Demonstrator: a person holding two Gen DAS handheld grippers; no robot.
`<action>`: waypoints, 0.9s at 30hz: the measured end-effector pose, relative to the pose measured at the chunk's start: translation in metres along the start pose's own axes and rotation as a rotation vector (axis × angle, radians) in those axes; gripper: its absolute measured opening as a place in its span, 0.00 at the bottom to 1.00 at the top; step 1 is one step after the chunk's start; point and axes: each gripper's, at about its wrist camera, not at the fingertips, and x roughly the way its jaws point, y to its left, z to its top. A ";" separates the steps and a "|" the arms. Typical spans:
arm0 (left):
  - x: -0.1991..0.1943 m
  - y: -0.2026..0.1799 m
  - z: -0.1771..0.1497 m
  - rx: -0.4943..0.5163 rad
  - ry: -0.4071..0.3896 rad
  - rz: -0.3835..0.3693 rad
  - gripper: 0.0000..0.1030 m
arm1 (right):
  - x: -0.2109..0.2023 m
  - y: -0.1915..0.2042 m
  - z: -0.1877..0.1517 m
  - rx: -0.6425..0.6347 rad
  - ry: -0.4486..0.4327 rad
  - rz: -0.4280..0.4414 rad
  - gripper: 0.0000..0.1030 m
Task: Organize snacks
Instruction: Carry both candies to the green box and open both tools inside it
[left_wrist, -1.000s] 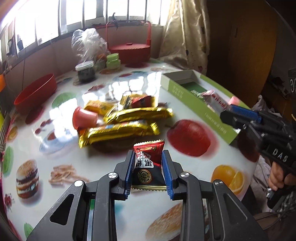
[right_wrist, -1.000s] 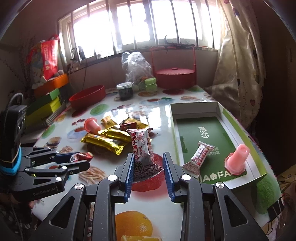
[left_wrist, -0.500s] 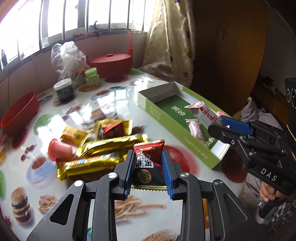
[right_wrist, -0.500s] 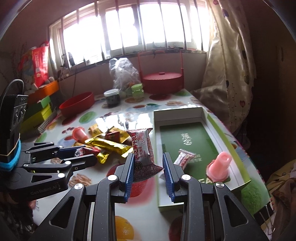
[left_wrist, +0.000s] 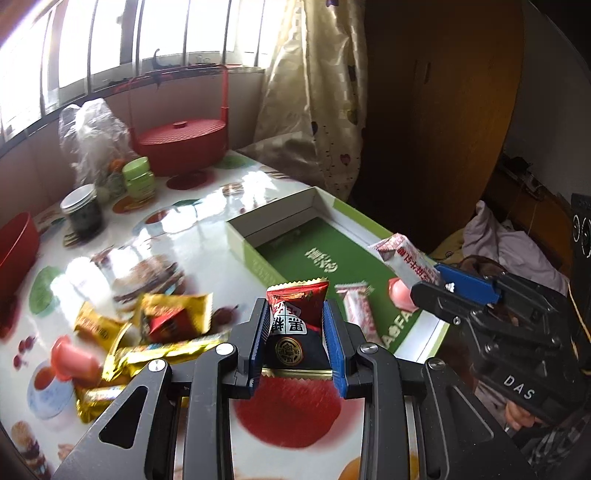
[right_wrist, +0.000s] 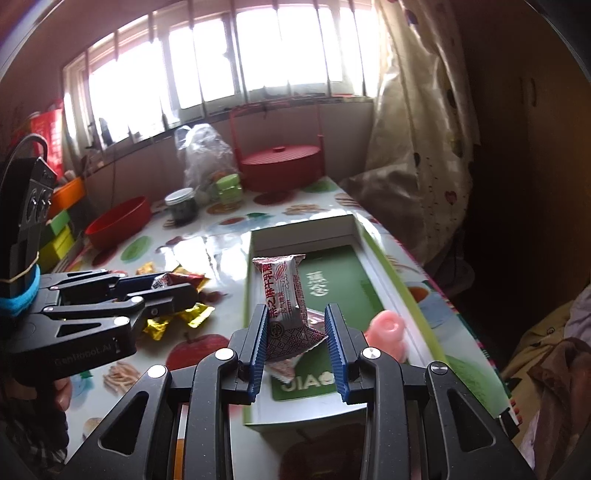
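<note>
Now two tools, one snack each

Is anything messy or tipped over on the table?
Yes. A pink jelly cup lies tipped on its side beside a jumbled heap of gold snack packets on the table. Nothing looks spilled or broken.

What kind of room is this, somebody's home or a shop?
Most likely a home, perhaps a dining corner. A table with a food-print cover stands under a barred window with a patterned curtain. On it sit loose snacks, a red lidded basket and a jar.
</note>
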 end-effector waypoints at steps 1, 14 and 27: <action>0.004 -0.001 0.003 0.002 0.002 -0.005 0.30 | 0.000 -0.003 0.000 0.005 0.002 -0.011 0.29; 0.048 -0.015 0.016 0.004 0.071 -0.040 0.30 | 0.014 -0.042 0.007 0.059 0.038 -0.107 0.29; 0.077 -0.022 0.023 0.024 0.130 -0.042 0.30 | 0.057 -0.048 0.018 0.031 0.116 -0.127 0.29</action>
